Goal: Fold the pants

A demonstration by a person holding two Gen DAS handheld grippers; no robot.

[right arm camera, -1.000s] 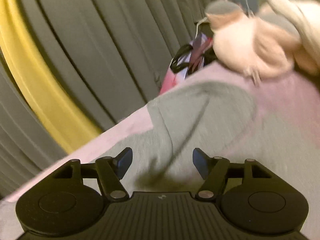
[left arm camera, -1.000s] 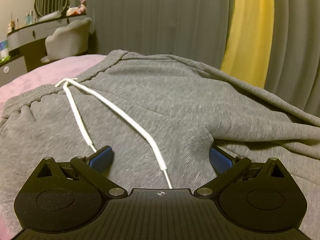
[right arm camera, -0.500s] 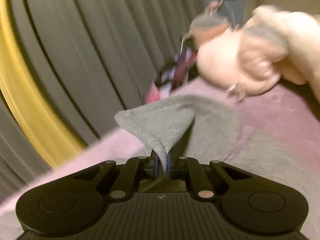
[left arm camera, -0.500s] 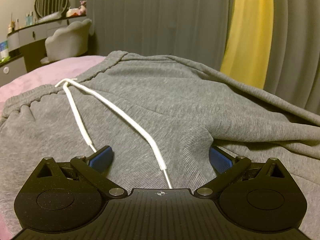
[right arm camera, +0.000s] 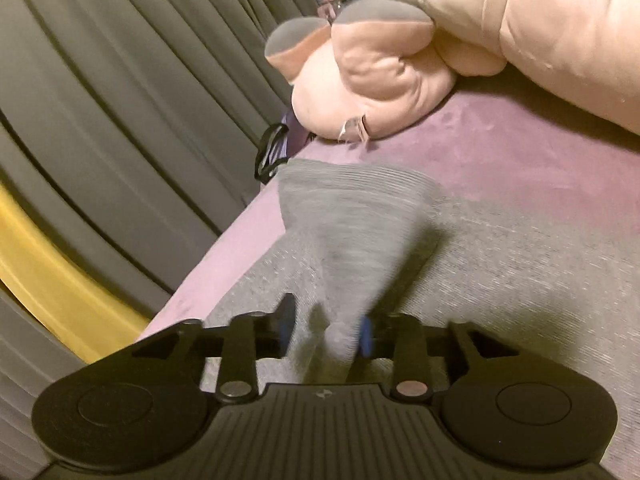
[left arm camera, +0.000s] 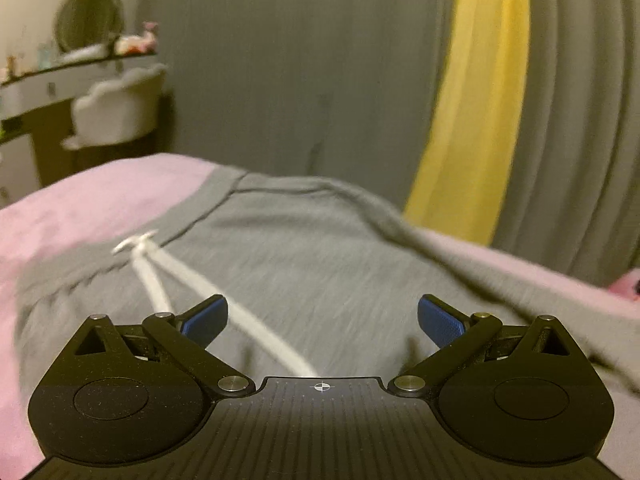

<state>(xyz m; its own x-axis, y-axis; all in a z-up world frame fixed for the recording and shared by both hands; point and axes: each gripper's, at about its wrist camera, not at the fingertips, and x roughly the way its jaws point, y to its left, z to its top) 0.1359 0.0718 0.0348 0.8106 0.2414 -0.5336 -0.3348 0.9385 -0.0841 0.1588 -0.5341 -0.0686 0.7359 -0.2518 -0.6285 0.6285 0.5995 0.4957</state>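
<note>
Pants: grey sweatpants [left arm camera: 320, 264] lay spread on the pink bed cover [left arm camera: 80, 208], waistband toward the far side in the left wrist view.
Drawstring: the white drawstring [left arm camera: 160, 276] ran from the waistband across the cloth toward the left hand-held gripper.
Left hand-held gripper: the left hand-held gripper [left arm camera: 322, 320] stood wide, its blue pads [left arm camera: 204, 320] clear of the cloth and nothing between them; the picture was blurred.
Right hand-held gripper: the right hand-held gripper [right arm camera: 326, 332] stood at a narrow gap, its jaws having just been opening. A raised flap of the grey cloth [right arm camera: 352, 240] stood between the pads; it lay against the right pad, while a gap showed at the left pad. Whether the pads pressed on it could not be told through the blur.
Bed: a pale pink plush toy [right arm camera: 380, 72] rested on the cover beyond the pant leg, well apart from the gripper.
Background: grey curtains [left arm camera: 300, 60] with a yellow strip [left arm camera: 476, 100]; a dressing table with a round mirror [left arm camera: 88, 16] and a pale chair [left arm camera: 120, 112] at far left.
</note>
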